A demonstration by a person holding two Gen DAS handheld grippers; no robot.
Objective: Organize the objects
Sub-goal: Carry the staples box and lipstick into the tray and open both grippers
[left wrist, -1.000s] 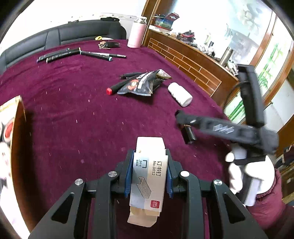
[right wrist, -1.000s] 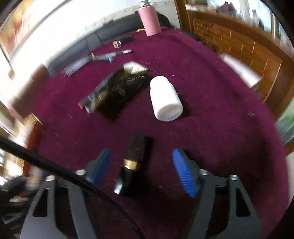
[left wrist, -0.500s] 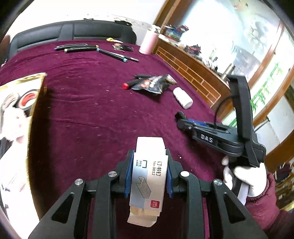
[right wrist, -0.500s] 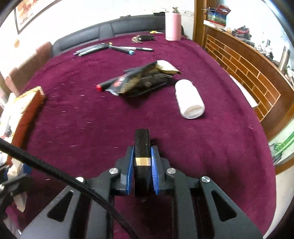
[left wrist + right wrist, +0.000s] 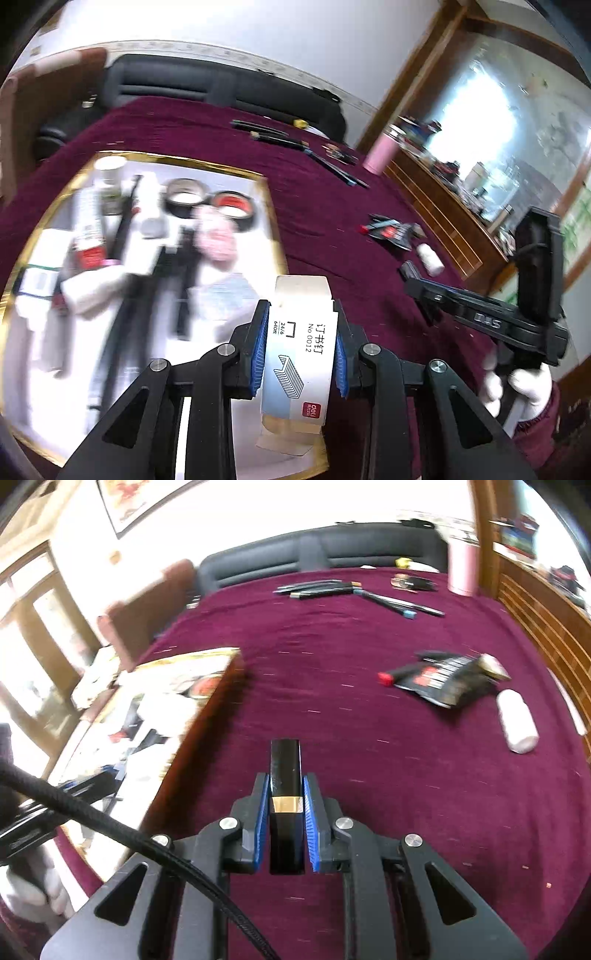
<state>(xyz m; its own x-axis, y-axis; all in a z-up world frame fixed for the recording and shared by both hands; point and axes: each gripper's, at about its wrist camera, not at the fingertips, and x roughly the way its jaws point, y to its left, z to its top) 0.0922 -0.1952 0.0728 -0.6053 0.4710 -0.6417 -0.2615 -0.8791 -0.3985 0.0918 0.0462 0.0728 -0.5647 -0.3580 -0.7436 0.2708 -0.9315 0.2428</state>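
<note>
Now your left gripper (image 5: 299, 354) pinches the staple box (image 5: 298, 347) at lower centre — light, crushable card; your right gripper (image 5: 285, 823) clamps the black tube (image 5: 285, 775) — rigid, slick, gripped mid-body.

Wide bare stretch of maroon counter (image 5: 369, 775) mid-scene, open passage. Left: gold-rimmed tray (image 5: 271, 221) crammed with items, its tall side wall blocks low entry. Right: snack packet (image 5: 447, 683) and white bottle (image 5: 517, 722) lie close together. Far: pens (image 5: 317, 588), pink flask (image 5: 463, 568)
</note>
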